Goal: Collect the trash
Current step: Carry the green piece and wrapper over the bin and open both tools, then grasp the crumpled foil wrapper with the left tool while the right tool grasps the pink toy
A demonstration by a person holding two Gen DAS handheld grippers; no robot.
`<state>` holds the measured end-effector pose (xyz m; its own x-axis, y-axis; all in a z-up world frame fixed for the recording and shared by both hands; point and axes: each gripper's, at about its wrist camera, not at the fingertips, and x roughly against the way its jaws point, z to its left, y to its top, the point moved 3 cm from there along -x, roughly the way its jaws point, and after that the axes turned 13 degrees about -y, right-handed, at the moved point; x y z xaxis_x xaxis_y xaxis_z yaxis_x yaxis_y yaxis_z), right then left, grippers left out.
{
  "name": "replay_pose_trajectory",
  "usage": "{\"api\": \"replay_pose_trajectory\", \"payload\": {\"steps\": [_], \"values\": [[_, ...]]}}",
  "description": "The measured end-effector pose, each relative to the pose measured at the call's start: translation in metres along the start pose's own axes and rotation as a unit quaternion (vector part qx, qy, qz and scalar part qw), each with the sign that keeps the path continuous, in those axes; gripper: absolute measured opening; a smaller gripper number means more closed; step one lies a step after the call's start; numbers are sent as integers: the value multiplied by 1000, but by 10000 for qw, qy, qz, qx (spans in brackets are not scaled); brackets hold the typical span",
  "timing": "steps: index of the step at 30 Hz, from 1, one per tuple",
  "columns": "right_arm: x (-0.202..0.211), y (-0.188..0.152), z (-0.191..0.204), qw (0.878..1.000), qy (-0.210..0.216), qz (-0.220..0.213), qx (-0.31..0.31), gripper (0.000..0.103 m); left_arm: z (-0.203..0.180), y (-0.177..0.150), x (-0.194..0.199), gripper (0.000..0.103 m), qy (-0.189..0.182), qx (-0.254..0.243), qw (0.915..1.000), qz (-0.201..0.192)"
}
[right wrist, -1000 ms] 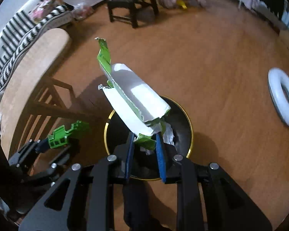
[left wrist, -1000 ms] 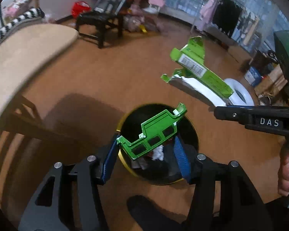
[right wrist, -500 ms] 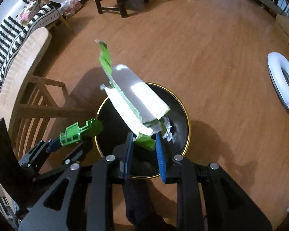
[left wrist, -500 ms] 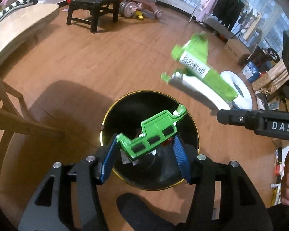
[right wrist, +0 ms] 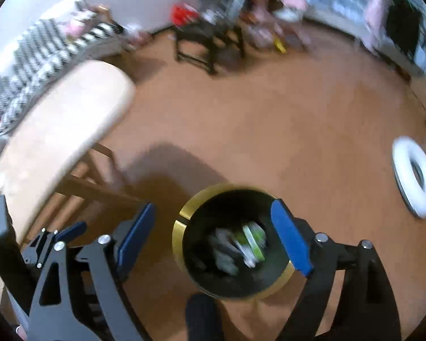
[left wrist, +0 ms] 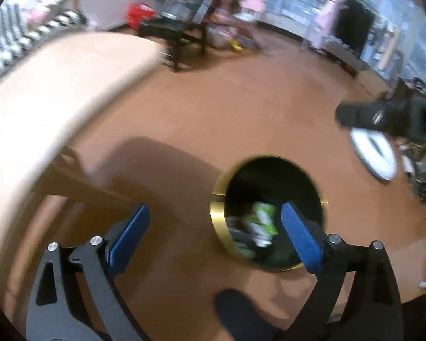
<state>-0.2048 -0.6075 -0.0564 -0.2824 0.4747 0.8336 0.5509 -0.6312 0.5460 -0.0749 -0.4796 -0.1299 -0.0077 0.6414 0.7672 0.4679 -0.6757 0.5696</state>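
Both grippers, left (left wrist: pixel 214 236) and right (right wrist: pixel 213 234), have just spread wide, empty, above the bin (right wrist: pixel 181 221) holding green trash (right wrist: pixel 254 240).

Right gripper (right wrist: pixel 213 227) at bottom of frame, jaws just opened wide, nothing between blue pads. Black bin with gold rim (right wrist: pixel 181 216) low centre on wooden floor (right wrist: pixel 269 130); green-and-white carton scraps (right wrist: pixel 252 241) lie inside among crumpled paper, blurred. Left gripper (right wrist: pixel 68 231) lower left. Light wooden table (right wrist: pixel 65 125) left. White ring (right wrist: pixel 413 176) right edge. Dark stool (right wrist: pixel 210 45) top centre.
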Motion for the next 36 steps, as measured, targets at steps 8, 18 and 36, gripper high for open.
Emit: {"api": "replay_pose_trajectory", "payload": {"steps": [8, 18, 36], "values": [[64, 16, 151, 9861, 1389, -635, 647, 86, 131, -24, 160, 91, 1139, 1082, 9833, -922], [106, -30, 334, 9500, 2507, -484, 1799, 86, 263, -109, 338, 93, 2371, 2054, 9375, -1508], [116, -148, 519, 8747, 2754, -511, 3955, 86, 398, -164, 332, 93, 2699, 2301, 9312, -846]]}}
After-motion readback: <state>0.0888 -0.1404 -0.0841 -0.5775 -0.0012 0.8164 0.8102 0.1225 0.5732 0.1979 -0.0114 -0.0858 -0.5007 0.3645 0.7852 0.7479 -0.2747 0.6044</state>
